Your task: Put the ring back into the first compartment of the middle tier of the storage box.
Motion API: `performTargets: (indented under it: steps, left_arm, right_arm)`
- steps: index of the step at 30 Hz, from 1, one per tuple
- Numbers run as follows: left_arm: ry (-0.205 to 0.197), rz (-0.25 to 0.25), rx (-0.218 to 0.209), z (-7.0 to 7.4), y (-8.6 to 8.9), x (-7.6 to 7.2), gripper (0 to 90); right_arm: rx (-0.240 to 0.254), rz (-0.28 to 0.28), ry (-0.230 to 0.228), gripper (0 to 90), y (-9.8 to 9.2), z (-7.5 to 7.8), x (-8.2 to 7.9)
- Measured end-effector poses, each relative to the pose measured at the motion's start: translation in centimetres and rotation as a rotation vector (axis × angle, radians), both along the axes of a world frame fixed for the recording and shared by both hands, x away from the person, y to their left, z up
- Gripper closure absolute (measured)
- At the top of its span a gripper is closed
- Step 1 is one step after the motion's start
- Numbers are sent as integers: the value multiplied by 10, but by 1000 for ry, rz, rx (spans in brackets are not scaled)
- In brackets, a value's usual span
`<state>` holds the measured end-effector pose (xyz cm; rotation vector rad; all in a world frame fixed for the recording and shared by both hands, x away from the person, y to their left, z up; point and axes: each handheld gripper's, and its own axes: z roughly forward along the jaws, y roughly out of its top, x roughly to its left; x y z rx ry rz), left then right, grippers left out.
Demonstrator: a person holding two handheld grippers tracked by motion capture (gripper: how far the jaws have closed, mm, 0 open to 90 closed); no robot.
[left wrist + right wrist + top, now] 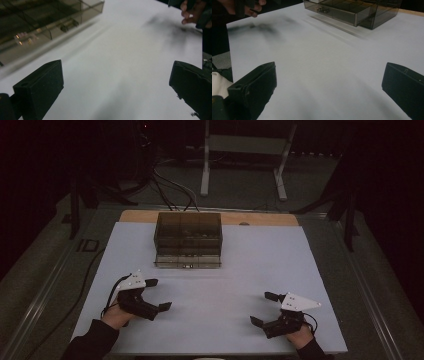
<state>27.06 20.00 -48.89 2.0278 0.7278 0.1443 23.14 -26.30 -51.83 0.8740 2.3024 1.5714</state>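
Centrally, toward the far edge of the table, stands a smoky translucent drawer box (pixel 188 239), its front facing the person; its lowest drawer (pixel 188 261) seems to sit a little forward of the shell, with a small metal pull (pixel 322 10) on the front. What lies inside cannot be made out through the dark plastic. Nothing else rests on the white sheet (pixel 240 270) that covers most of the tabletop.

Both tools sit well back from the box, near the person's edge. The left gripper (pixel 158 295) rests low over the sheet with its jaws spread wide and nothing between them; the right gripper (pixel 264 308) is likewise spread and holds nothing. Each hand wraps its handle from below.

By my reading, the work is at its outset: a reach toward the drawer box has yet to begin. The next move likely calls for one gripper to travel forward and close on the pull, while the other steadies the light shell so it does not slide.

A strip of bare wood (pixel 135 216) shows beyond the sheet. The room is dim, with cables (pixel 170 187) on the floor and a pale metal stand (pixel 245 155) behind.
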Motion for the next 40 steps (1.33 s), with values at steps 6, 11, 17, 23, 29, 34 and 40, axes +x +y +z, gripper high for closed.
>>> performTargets:
  steps: [6,11,17,23,29,34,40]
  left_arm:
    - [4,-37,-4,-8,6,-6,9]
    - [-3,-49,23,-14,11,-12,9]
    - [15,-50,29,-17,20,-20,9]
    - [25,-36,46,-21,30,-30,9]
    - [43,-26,68,-29,36,-35,9]
    - [27,-12,69,-31,37,-35,9]
    - [28,-6,58,-31,38,-34,9]
  right_arm:
    - [-3,4,0,0,1,0,0]
    - [-1,1,0,0,0,0,0]
    - [1,1,0,0,0,0,0]
    - [1,0,3,0,0,0,0]
    - [-1,0,2,0,-1,0,0]
    - [-8,7,-8,0,1,0,-1]
    - [-9,6,-4,0,0,0,0]
